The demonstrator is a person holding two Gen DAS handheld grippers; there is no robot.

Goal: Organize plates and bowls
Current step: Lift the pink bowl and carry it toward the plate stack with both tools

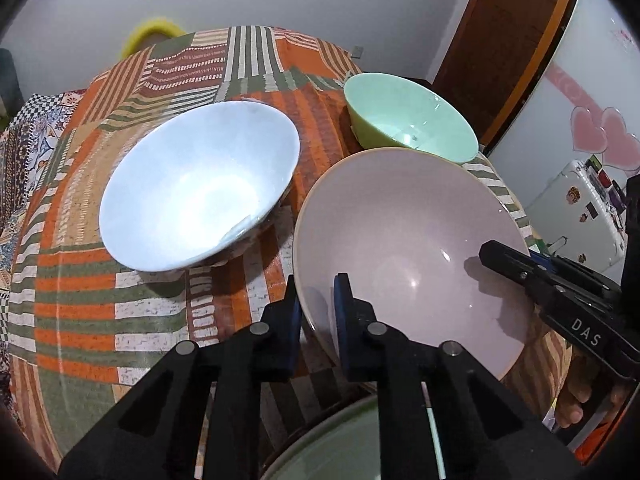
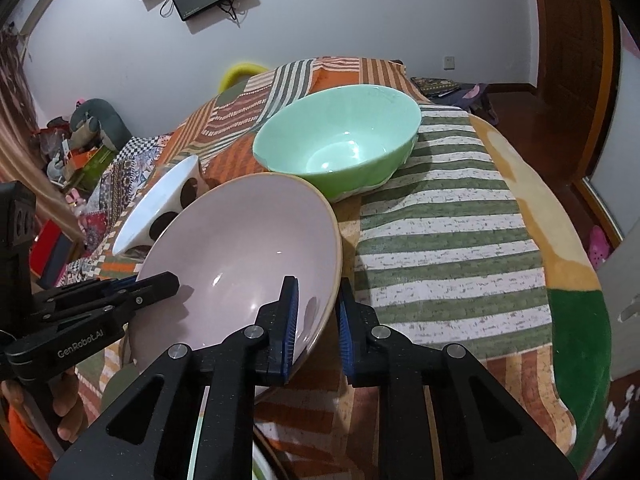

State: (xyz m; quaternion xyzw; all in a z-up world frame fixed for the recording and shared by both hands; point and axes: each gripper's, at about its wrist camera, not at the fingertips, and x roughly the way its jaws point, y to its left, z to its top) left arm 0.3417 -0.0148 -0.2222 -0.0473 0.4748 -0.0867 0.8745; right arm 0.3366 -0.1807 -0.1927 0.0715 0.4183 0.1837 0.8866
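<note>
A wide pink bowl (image 1: 400,248) (image 2: 240,248) sits on the striped tablecloth (image 1: 120,300) with both grippers on its rim. My left gripper (image 1: 317,286) is shut on the near-left rim, one blue pad inside the bowl and one outside. My right gripper (image 2: 318,286) is shut on the opposite rim in the same way. Each gripper also shows from the side in the other view: the right gripper (image 1: 500,258) and the left gripper (image 2: 168,282). A white bowl (image 1: 200,184) with dark spots outside (image 2: 160,208) stands to the left. A green bowl (image 1: 408,120) (image 2: 340,136) stands behind the pink one.
A pale green plate (image 1: 340,452) lies under the grippers at the near edge. The table's round edge (image 2: 568,264) drops off to the right. A hand (image 2: 68,408) holds the left gripper's handle. A fridge (image 1: 580,216) and a wooden door (image 1: 500,40) stand beyond.
</note>
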